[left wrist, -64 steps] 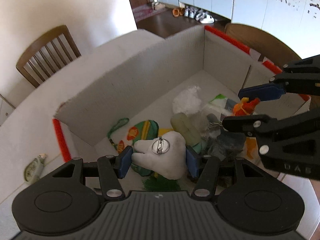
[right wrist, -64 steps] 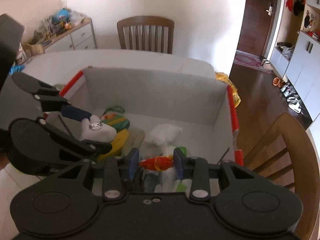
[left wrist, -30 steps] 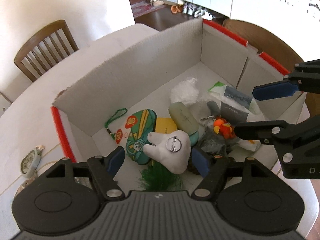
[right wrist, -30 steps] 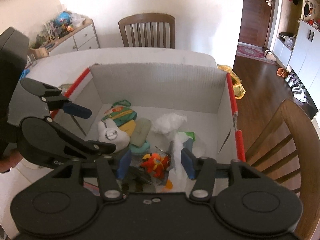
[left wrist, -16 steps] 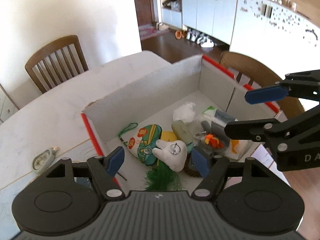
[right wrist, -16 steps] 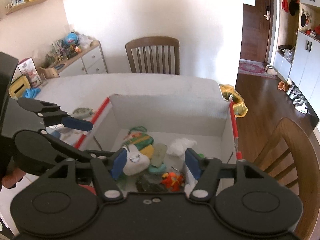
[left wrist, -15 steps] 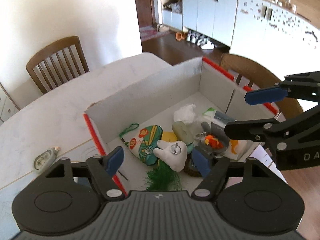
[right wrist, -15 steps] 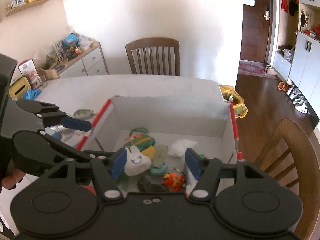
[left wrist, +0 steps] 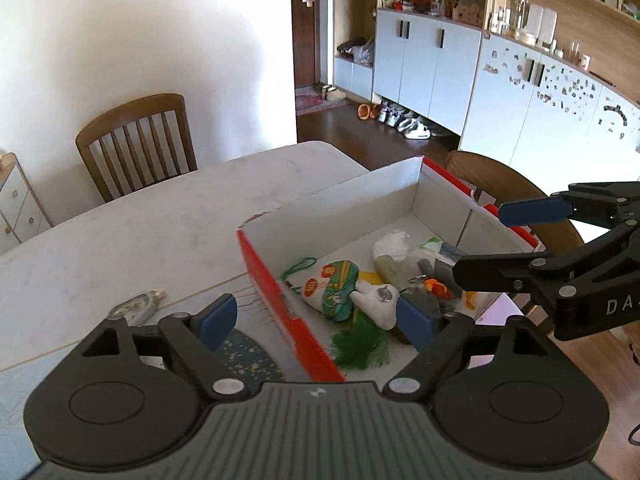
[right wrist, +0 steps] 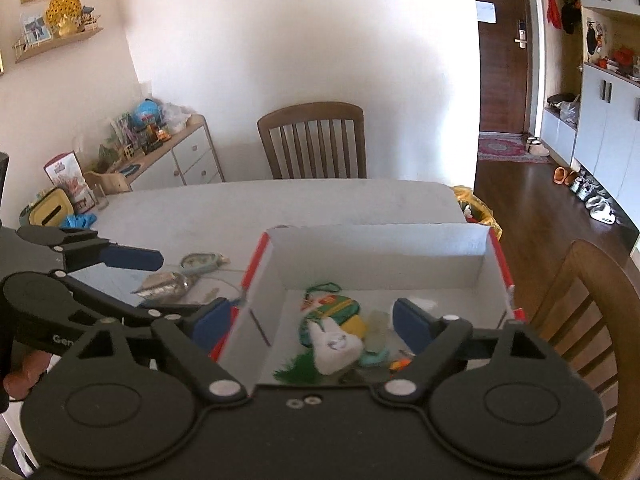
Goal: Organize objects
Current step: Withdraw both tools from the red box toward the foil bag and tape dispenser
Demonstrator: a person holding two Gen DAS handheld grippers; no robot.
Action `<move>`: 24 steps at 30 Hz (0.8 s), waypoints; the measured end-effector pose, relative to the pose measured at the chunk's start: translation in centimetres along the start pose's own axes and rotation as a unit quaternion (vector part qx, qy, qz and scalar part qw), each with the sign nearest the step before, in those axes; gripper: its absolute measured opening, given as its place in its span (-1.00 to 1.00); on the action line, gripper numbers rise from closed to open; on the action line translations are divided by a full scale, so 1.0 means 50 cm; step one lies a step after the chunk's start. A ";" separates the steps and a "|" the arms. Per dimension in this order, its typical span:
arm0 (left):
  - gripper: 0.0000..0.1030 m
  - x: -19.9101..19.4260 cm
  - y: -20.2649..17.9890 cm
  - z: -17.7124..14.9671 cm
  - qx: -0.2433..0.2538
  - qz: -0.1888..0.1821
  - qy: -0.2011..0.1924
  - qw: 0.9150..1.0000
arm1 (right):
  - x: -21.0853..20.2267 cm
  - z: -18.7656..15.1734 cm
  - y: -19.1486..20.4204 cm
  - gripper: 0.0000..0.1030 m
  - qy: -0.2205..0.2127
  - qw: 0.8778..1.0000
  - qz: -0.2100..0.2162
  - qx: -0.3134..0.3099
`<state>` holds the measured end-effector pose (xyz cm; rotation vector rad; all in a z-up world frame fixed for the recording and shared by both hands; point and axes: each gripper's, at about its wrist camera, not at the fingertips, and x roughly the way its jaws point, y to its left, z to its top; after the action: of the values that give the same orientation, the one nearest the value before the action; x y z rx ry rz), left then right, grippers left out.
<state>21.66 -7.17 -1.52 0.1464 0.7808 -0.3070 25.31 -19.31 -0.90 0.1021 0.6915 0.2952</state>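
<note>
Both grippers hang above the table with their blue-padded jaws spread wide and nothing between them: the left gripper (left wrist: 316,322) over the near red edge of the cardboard box (left wrist: 352,196), the right gripper (right wrist: 310,320) over that box's interior. Inside the one box lie a single white tooth-shaped plush (right wrist: 334,346) with a metal ring on it, one green-and-orange pouch (left wrist: 334,294) touching it, one green tuft (left wrist: 362,350), one small orange toy (left wrist: 436,289) and one white crumpled wad (left wrist: 390,244). Outside the box, on the white table (left wrist: 160,224), one small pale-green oval object (right wrist: 199,261) and one silvery wrapper (right wrist: 164,285) sit close together, and three wooden chairs stand around the table.
</note>
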 end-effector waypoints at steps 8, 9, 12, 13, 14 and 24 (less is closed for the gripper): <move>0.95 -0.037 0.068 -0.032 -0.003 -0.009 -0.009 1.000 | 0.004 -0.004 0.074 0.82 -0.008 1.000 0.000 0.016; 0.95 -0.040 0.076 -0.036 -0.003 -0.010 -0.010 1.000 | 0.007 -0.005 0.084 0.83 -0.008 1.000 -0.001 0.015; 0.99 -0.049 0.099 -0.050 -0.004 -0.011 -0.014 1.000 | 0.012 -0.007 0.108 0.84 -0.008 1.000 -0.004 0.020; 0.99 -0.051 0.108 -0.054 -0.005 -0.011 -0.016 1.000 | 0.015 -0.007 0.115 0.85 -0.007 1.000 -0.004 0.023; 0.99 -0.052 0.116 -0.058 -0.006 -0.010 -0.018 1.000 | 0.018 -0.008 0.122 0.85 -0.007 1.000 -0.004 0.025; 1.00 -0.047 0.218 -0.109 -0.021 0.010 -0.010 1.000 | 0.069 -0.006 0.206 0.85 0.004 1.000 -0.008 0.026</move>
<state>19.98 4.96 -3.53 0.1111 0.7644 -0.2725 25.22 -8.48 -1.29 0.1450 0.7086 0.2635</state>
